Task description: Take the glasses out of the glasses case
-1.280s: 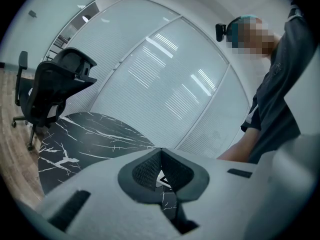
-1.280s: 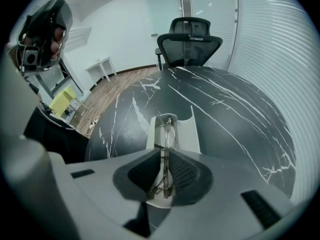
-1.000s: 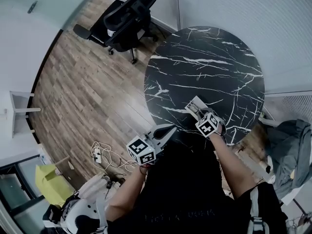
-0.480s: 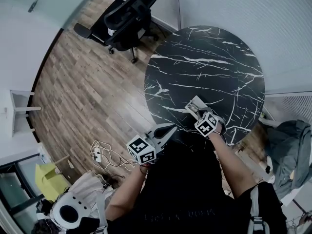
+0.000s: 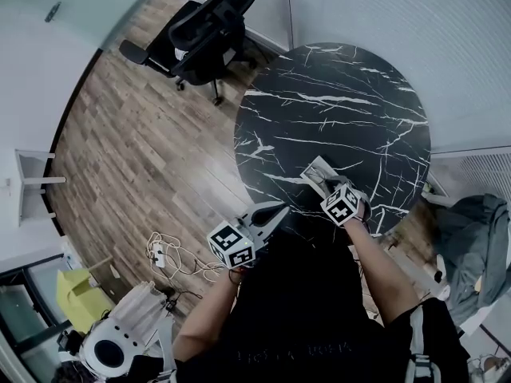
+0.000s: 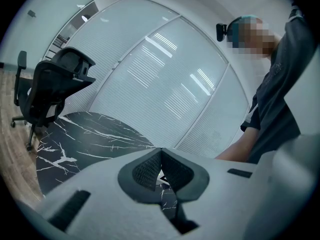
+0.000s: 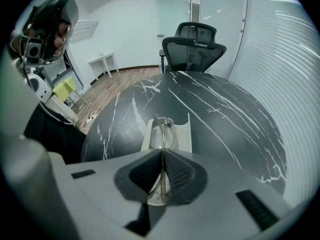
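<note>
The right gripper (image 7: 162, 153) is clamped on the glasses (image 7: 163, 130), seemingly part-lifted from the open case (image 7: 183, 134) by the tabletop's (image 7: 225, 119) near edge, with pulling clear left to do; the left gripper (image 6: 160, 153) is pinched together, empty.

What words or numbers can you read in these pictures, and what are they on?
No text here can be read.
Marker cube on the left gripper and marker cube on the right gripper: black-and-white square patterns only, no letters or numbers.
Black shirt: faint print low down, too blurred to read.
Glasses and glasses case: no print shows.
</note>
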Available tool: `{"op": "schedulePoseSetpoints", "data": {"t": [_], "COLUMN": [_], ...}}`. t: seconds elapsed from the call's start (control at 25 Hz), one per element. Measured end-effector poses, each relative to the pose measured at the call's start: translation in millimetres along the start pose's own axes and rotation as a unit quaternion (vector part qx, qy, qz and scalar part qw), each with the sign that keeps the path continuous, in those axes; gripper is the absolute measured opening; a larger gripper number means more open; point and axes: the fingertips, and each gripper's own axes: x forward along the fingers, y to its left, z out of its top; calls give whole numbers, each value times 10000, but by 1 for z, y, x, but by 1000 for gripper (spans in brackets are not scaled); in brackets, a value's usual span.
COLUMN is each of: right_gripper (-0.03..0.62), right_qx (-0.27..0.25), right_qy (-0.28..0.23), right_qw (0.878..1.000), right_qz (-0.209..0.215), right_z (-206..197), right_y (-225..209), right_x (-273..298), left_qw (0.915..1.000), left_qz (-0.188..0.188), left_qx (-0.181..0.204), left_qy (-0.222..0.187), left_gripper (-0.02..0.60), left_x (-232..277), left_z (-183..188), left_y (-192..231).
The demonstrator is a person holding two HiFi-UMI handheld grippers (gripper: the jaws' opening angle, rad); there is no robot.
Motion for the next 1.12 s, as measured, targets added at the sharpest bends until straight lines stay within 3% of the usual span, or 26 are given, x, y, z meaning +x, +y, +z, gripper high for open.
{"op": "schedulePoseSetpoints", "data": {"t": [1.12], "right_gripper": [35], "right_qx": [741], "right_qy": [-818], "right_qw": [9937], "right_qz": [-179], "right_z": [17], "right_y": [-3], "right_x": [-61], "left_qw": [9997], "left_qz": [-126], "left_qx": [51], "left_qy": [-222], "left_gripper": [18], "left_x": [-3], "left_z": [7], "left_y": [-13]}}
